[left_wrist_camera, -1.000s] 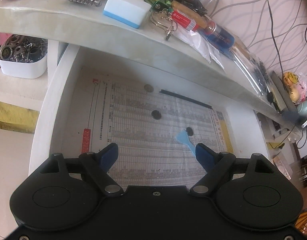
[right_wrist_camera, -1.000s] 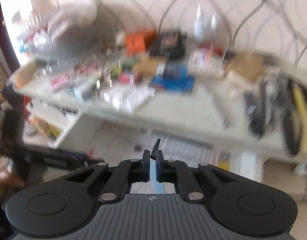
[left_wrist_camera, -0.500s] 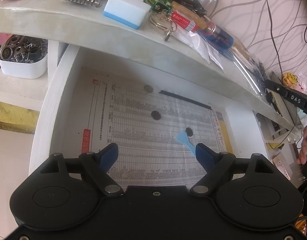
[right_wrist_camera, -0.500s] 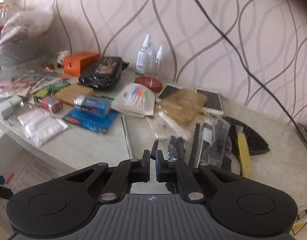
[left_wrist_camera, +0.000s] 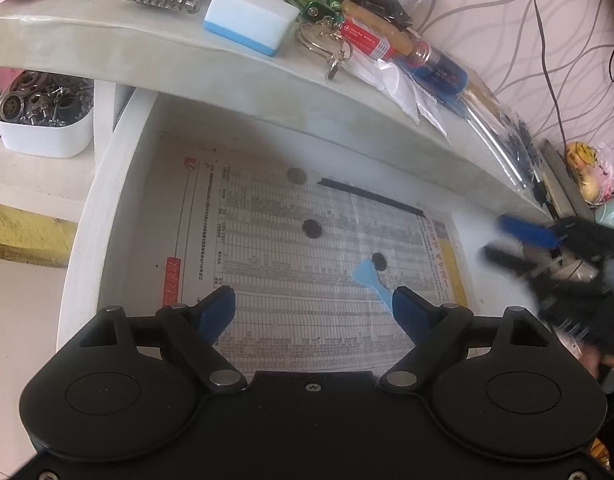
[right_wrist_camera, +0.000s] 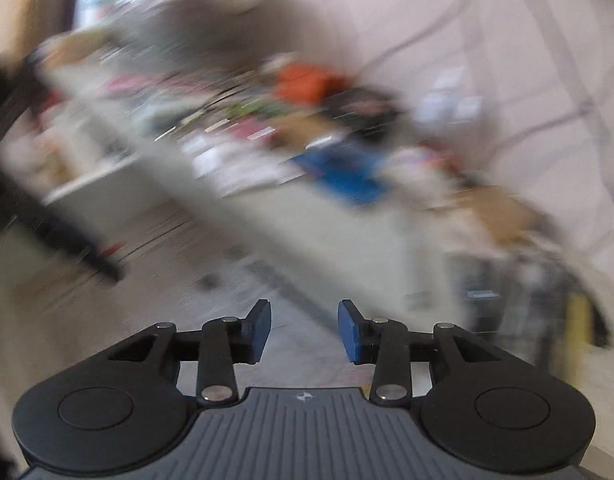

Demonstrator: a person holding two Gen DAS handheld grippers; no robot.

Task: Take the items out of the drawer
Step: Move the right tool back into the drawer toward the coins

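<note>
The white drawer (left_wrist_camera: 87,240) stands pulled out, lined with printed paper. On the paper lie three round coins (left_wrist_camera: 312,229), a thin black strip (left_wrist_camera: 371,197) and a light blue plastic scraper (left_wrist_camera: 373,280). My left gripper (left_wrist_camera: 313,310) hovers open over the drawer's near part, with nothing between its blue pads. My right gripper (left_wrist_camera: 503,240) appears blurred at the drawer's right side. In the right wrist view the right gripper (right_wrist_camera: 304,334) has its jaws opening, with nothing between them; the scene there is smeared by motion.
The desk top (left_wrist_camera: 147,60) above the drawer carries a white-and-blue box (left_wrist_camera: 249,20), keys (left_wrist_camera: 327,46), batteries, bottles and plastic bags. A white tub of metal parts (left_wrist_camera: 43,120) sits on a shelf at left. Cables hang along the patterned wall at right.
My right gripper dropped from above the desk top to the drawer's right side, rolled, and its jaws parted. The black strip it held is gone from it. The left gripper stayed still.
</note>
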